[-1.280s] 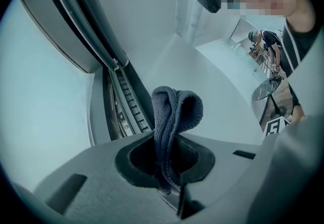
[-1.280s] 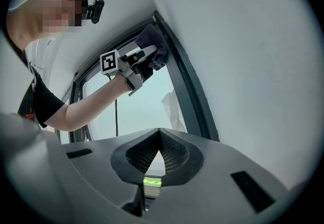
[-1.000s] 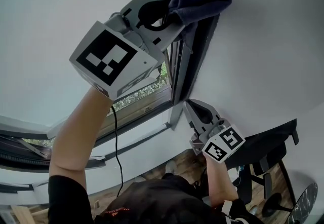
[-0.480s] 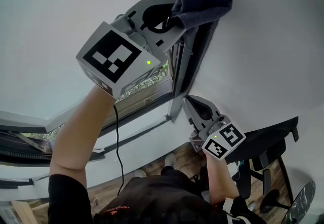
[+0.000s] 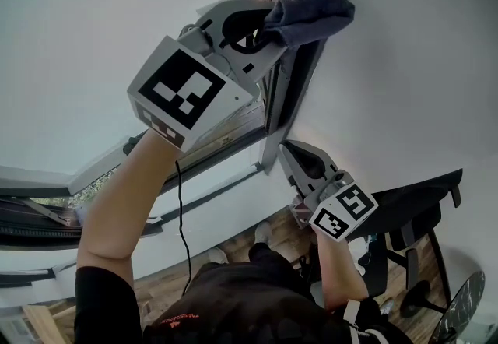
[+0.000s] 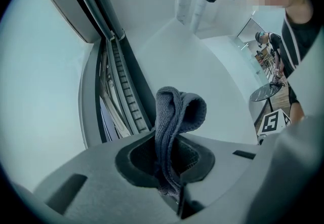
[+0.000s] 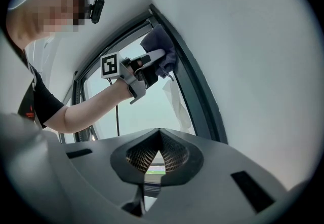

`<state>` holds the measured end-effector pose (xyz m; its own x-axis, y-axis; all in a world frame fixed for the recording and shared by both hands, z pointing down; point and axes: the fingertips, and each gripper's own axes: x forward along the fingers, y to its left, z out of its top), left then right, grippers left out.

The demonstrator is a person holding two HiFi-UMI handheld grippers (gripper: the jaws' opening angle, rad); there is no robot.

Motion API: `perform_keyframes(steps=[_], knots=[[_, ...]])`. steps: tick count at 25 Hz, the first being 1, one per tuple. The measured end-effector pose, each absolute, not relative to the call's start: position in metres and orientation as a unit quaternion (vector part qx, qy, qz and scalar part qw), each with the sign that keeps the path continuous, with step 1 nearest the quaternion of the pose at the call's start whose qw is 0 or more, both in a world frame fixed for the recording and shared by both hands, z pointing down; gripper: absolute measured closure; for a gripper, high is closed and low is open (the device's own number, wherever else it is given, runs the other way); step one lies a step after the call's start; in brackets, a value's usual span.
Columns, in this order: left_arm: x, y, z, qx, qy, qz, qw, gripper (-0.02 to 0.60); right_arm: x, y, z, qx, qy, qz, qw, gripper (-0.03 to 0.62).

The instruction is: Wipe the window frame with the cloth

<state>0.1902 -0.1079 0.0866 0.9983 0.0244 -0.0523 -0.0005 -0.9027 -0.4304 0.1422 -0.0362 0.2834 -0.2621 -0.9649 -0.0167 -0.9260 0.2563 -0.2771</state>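
A dark grey cloth (image 5: 307,14) is pinched in my left gripper (image 5: 261,23), which is shut on it. The cloth's folded end presses against the dark window frame (image 5: 299,86) high up. In the left gripper view the cloth (image 6: 177,116) rises from between the jaws of the left gripper (image 6: 169,162), beside the frame's rails (image 6: 124,76). My right gripper (image 5: 294,157) hangs lower, near the frame's bottom corner, shut with nothing in it. The right gripper view looks past the right gripper (image 7: 158,143) at the cloth (image 7: 159,45) on the frame (image 7: 202,101).
A white wall (image 5: 420,62) runs right of the frame, window glass to its left. A black cable (image 5: 180,210) hangs by the white sill. Below are an office chair (image 5: 412,257), a round dark table (image 5: 467,311) and wooden floor.
My left gripper has shifted slightly along the frame with the cloth still in it. The right gripper has stayed about where it was.
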Motion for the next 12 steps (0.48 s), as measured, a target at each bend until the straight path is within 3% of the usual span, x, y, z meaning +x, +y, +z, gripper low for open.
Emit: perform_keyframes(steps=[12], knots=[[0.202, -0.107, 0.154, -0.979, -0.026, -0.011, 0.203, 0.522, 0.139, -0.034, 0.310, -0.598, 0.785, -0.136, 0.094, 0.594]])
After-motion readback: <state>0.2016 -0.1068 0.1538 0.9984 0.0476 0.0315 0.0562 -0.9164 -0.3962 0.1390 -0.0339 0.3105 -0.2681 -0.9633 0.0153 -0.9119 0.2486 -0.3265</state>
